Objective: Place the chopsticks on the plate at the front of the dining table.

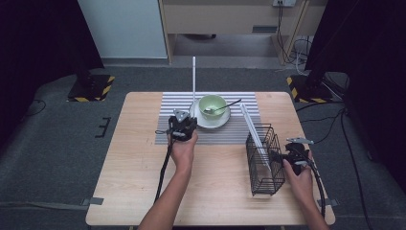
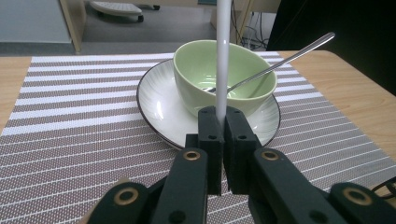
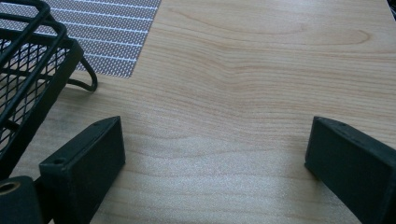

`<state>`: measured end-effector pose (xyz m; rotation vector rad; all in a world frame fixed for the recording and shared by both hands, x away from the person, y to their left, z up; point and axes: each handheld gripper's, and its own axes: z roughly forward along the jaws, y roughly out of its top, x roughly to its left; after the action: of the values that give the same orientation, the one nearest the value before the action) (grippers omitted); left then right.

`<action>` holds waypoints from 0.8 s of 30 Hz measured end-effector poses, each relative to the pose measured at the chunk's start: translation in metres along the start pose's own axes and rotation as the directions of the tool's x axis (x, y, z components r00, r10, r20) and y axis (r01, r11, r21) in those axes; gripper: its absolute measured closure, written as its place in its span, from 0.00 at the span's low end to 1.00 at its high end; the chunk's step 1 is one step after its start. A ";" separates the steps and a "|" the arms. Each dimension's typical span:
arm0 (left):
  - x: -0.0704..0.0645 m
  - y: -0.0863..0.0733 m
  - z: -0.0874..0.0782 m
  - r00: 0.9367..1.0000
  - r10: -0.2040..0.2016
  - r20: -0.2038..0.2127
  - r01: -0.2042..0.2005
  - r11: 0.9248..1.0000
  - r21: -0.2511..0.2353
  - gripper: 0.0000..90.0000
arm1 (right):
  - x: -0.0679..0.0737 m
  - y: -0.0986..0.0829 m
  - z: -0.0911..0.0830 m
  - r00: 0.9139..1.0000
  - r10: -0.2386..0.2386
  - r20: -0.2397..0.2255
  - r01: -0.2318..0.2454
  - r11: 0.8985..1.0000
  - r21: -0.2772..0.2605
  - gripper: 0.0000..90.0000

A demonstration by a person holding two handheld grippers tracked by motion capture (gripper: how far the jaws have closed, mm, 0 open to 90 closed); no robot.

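White straw [image 2: 223, 51] upright in clamped left gripper [image 2: 223, 122] jaws, right gripper [image 3: 215, 149] jaws spread

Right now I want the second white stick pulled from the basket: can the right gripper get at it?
Probably yes: the right gripper is open beside the wire basket, and the white stick leans out above its rim, uncovered.

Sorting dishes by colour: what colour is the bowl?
Pale green bowl, clearest in the left gripper view.

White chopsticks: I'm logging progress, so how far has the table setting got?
One white chopstick leans in the black wire basket. The left gripper is shut on the other white stick, upright before the green bowl on its plate. The right gripper is open, empty. Neither stick lies on the striped mat yet.
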<state>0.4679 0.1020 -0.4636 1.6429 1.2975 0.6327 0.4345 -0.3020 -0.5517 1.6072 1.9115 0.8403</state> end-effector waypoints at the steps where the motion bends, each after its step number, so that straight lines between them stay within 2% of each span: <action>1: 0.001 -0.001 0.001 1.000 0.001 -0.003 -0.001 1.000 0.007 0.96 | 0.000 0.000 0.000 1.000 0.000 0.000 0.000 1.000 0.000 0.05; 3: 0.003 -0.003 0.004 1.000 0.002 -0.009 -0.002 1.000 0.017 0.96 | 0.000 0.000 0.000 1.000 0.000 0.000 0.000 1.000 0.000 0.05; 7: 0.007 -0.008 0.011 1.000 -0.028 -0.013 0.028 0.999 0.032 0.96 | 0.000 0.000 0.000 1.000 0.000 0.000 0.000 1.000 0.000 0.05; 14: 0.012 -0.015 0.021 0.998 -0.051 -0.024 0.053 0.996 0.074 0.96 | 0.000 0.000 0.000 1.000 -0.004 -0.001 0.004 1.000 -0.003 0.05; 18: 0.013 -0.019 0.027 0.998 -0.051 -0.038 0.055 0.993 0.106 0.96 | 0.000 0.000 0.000 1.000 -0.006 -0.001 0.006 1.000 -0.002 0.05; 24: 0.014 -0.023 0.034 0.995 -0.069 -0.066 0.079 0.984 0.160 0.96 | 0.001 0.000 0.000 1.000 -0.005 -0.005 0.005 1.000 -0.001 0.05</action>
<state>0.4891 0.1040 -0.5011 1.7084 1.4797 0.5470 0.4344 -0.3008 -0.5517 1.6011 1.9179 0.8441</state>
